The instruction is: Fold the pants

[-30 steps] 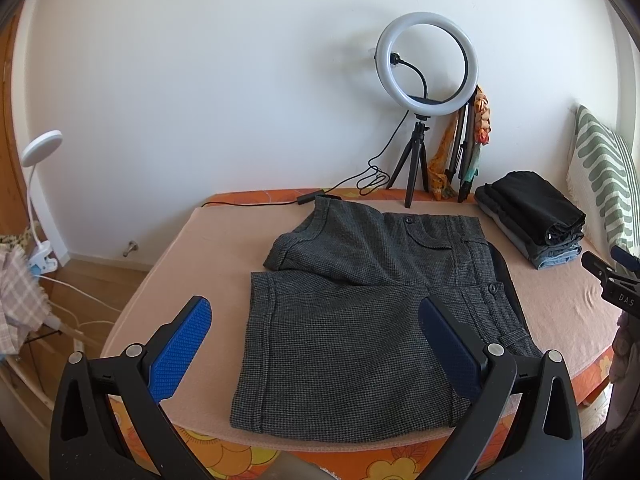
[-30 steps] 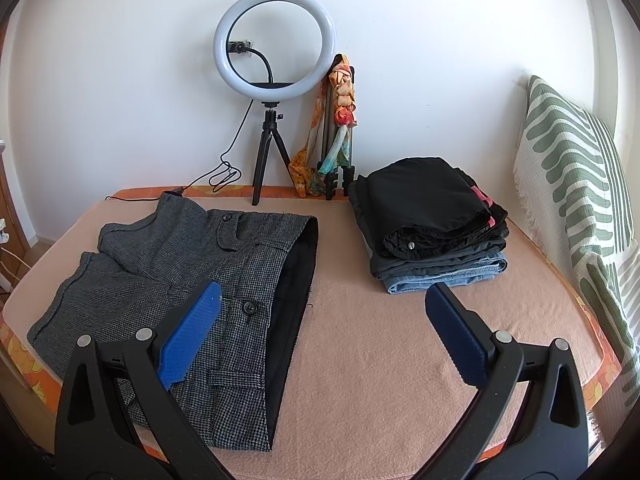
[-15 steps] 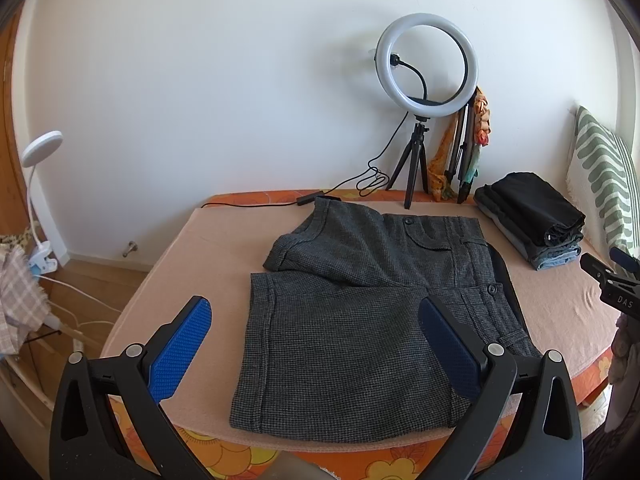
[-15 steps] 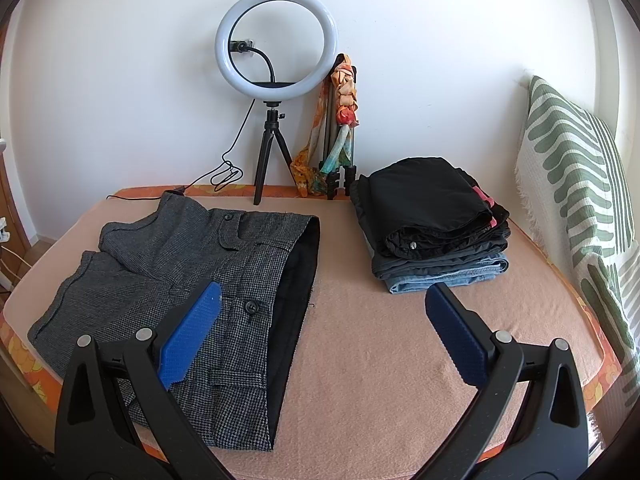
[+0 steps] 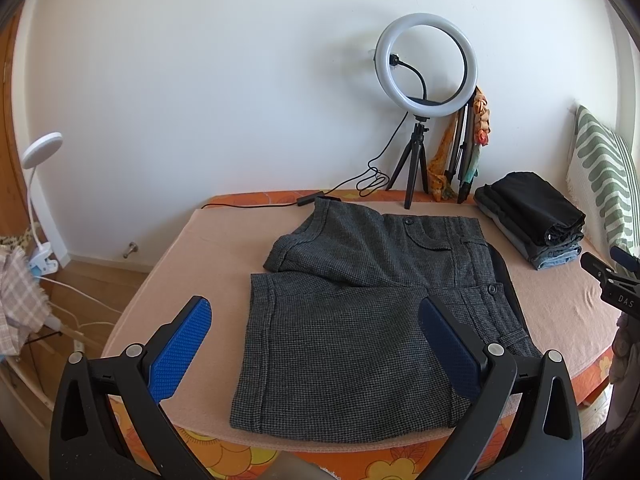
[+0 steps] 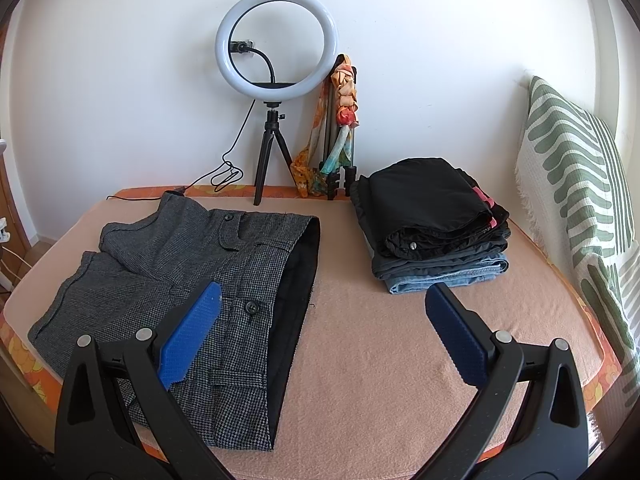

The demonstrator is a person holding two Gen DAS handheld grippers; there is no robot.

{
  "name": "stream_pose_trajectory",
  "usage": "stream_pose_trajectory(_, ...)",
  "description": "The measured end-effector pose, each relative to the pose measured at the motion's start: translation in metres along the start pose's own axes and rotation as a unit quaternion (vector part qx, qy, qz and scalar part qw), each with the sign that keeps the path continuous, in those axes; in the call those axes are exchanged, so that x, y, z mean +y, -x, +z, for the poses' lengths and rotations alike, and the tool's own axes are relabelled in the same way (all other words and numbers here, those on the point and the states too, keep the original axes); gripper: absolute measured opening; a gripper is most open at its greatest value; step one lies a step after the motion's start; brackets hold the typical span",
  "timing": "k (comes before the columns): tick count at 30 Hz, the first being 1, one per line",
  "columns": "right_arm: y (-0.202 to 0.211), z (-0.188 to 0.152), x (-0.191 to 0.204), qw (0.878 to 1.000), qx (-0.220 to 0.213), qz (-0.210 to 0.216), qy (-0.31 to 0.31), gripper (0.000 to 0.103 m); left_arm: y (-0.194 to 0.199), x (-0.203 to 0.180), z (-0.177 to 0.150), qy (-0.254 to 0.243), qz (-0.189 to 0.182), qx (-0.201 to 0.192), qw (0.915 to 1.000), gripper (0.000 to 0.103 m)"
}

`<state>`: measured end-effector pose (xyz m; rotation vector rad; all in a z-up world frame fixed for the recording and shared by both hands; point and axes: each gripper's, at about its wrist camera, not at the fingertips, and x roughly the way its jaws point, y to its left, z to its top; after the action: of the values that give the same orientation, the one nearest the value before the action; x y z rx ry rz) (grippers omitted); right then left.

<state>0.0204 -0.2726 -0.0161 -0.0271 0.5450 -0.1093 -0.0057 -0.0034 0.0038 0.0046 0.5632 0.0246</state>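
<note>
White wall (image 6: pixel 420 60) behind everything. Below it, a bed (image 6: pixel 380 340) under a peach cover, orange floral sheet showing along the edges. On the right, against the wall, a cushion (image 6: pixel 576 184) with green wavy stripes.

Spread flat on the bed's left half: grey houndstooth pants (image 5: pixel 352 320), short-legged, waistband with black lining toward the right (image 6: pixel 296 280), hems toward the left, far leg angled and slightly crumpled over the near one. Not gripped by anything.

Well apart to the right, a stack of folded clothes (image 6: pixel 432 220), black pieces on top, blue denim at the bottom.

At the back edge, a ring light (image 6: pixel 276 44) on a small black tripod, cable trailing leftward along the wall. Just beside it, a folded stand with a colourful scarf (image 6: pixel 344 100) tied on.

Left gripper (image 5: pixel 316 344) low over the near edge of the bed, jaws wide apart, blue pads framing the near leg, nothing between them. Right gripper (image 6: pixel 320 332) likewise spread wide and empty, above the waistband and bare cover.
</note>
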Motion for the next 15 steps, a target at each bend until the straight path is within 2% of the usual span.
stream_pose_trajectory(15,-0.0005,-0.0005,0.0019,1.000,0.001,0.000,0.000,0.103,-0.0001,-0.0032,-0.0001,-0.002,0.003,0.002,1.0000,0.103)
